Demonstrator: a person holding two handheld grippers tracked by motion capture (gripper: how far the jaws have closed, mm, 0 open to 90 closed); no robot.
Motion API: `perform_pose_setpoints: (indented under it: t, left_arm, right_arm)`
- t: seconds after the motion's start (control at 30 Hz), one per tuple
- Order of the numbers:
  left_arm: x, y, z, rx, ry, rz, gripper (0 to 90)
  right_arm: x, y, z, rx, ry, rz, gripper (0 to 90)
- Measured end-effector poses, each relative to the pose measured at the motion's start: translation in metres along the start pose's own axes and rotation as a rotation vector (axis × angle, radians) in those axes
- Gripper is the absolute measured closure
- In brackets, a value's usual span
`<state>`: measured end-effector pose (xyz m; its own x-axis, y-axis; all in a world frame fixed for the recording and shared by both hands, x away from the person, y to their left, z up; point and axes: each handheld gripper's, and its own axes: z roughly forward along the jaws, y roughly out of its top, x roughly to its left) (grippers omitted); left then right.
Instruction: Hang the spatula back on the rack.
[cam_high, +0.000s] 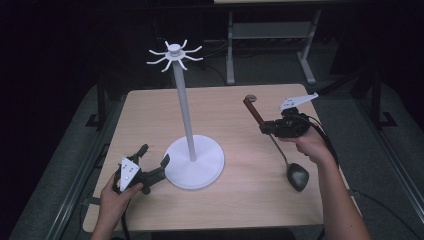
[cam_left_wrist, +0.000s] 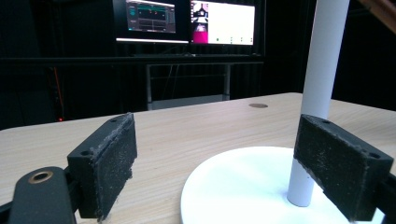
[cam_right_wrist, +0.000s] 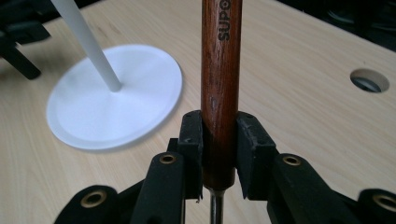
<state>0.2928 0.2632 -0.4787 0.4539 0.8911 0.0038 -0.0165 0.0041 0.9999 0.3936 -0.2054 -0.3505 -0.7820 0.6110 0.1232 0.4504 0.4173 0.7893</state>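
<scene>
Ladle (cam_high: 274, 138) in right claw (cam_high: 265, 128), handle up-left, bowl down

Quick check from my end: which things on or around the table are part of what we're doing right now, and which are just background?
In the job:
ladle, wooden handle clamped in the right gripper
white hook stand
left gripper, open at the stand's base

Just about:
monitors
metal frame behind the table
table's cable hole

Two lit monitors (cam_left_wrist: 189, 21) behind table (cam_high: 240, 200); grey desk frame (cam_high: 270, 45), perhaps.
</scene>
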Motion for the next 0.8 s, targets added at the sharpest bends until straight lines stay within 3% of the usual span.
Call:
perform_pose_setpoints:
  t: [0.8]
  left_arm:
    - [0.001, 0.0, 0.0, 0.0, -0.005, 0.009, 12.6]
  right_arm:
    - [0.016, 0.011, -0.029, -0.227, 0.058, -0.049, 73.8]
